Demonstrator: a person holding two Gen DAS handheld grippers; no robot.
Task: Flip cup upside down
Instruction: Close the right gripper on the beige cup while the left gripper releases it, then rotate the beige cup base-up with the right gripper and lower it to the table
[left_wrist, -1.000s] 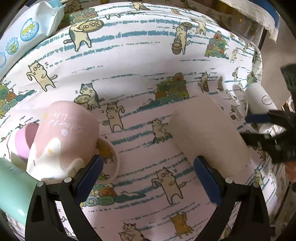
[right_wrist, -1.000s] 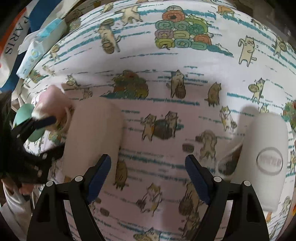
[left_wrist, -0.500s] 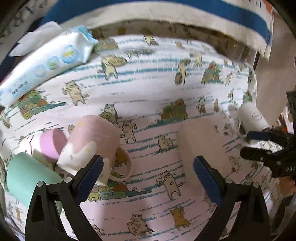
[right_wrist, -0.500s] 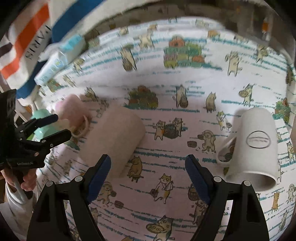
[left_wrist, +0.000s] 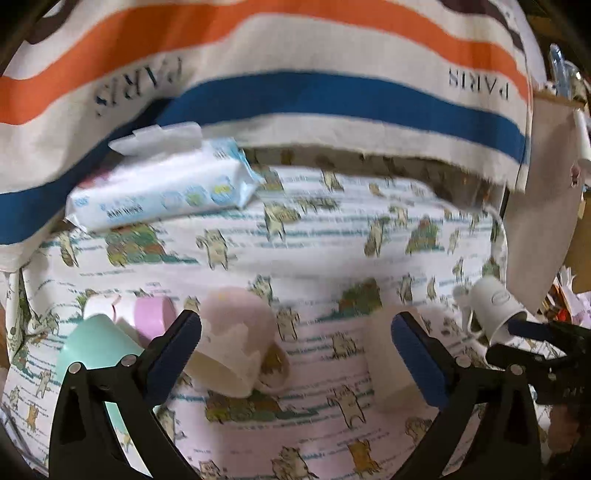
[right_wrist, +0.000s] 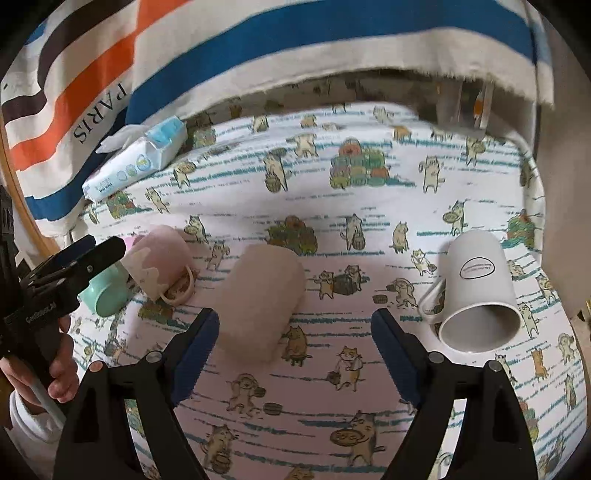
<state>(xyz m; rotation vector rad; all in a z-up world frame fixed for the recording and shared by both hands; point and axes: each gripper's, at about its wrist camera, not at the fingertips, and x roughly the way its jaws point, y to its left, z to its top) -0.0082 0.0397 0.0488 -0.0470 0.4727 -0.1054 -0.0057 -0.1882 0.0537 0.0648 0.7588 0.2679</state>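
Both grippers (left_wrist: 295, 354) (right_wrist: 295, 343) agape, now farther back

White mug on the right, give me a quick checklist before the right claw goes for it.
1. White mug lying on its side, mouth toward the camera: ok, it needs flipping.
2. Right claw open and holding nothing: ok.
3. Right claw lined up with the mug: not ok, the mug sits off to its right and the beige cup is between the fingers' line.
4. Mug handle clear of the beige cup: ok, they lie apart.
5. Left claw out of the way: ok, it is open over by the pink mug.
6. Cloth under the mug flat: cannot tell.
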